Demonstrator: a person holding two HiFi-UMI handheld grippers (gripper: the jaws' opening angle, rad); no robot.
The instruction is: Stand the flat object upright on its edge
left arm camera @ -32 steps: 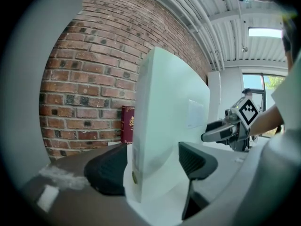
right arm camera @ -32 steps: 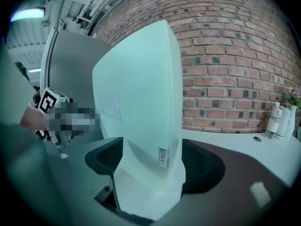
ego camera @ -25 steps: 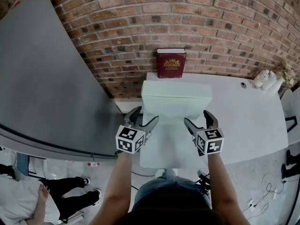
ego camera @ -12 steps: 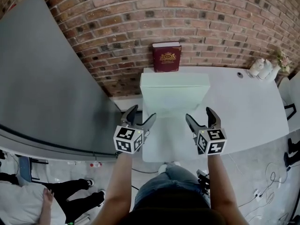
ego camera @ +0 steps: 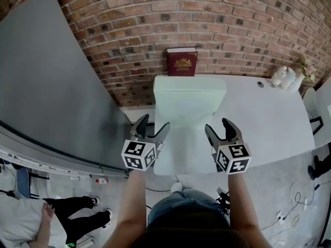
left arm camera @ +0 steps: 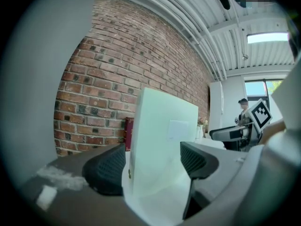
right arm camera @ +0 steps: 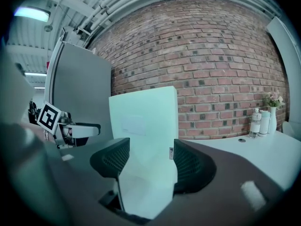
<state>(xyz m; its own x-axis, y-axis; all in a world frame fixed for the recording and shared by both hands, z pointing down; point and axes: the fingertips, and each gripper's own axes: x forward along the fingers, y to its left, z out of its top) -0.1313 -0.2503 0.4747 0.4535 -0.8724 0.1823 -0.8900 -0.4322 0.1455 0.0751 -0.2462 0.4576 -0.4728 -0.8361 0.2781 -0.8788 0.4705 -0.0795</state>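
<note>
Object: pale-green flat rectangular board (ego camera: 189, 105), looking stiff, light, topple-prone; I am favouring its side edges.
Left claw (ego camera: 154, 123): gaping, clamping nothing.
Right claw (ego camera: 217, 126): jaws just been closing partway, apart, nothing between.

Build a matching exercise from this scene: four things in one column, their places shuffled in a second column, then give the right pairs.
Things
1. dark red book
2. pale green flat box
3. white bottles
4. grey panel

Places
A. at the far right corner of the white table
B. standing to the left of the table
C. upright on the table, in front of the book
D. upright against the brick wall

Pairs: 1-D, 2-C, 3-A, 4-B
</note>
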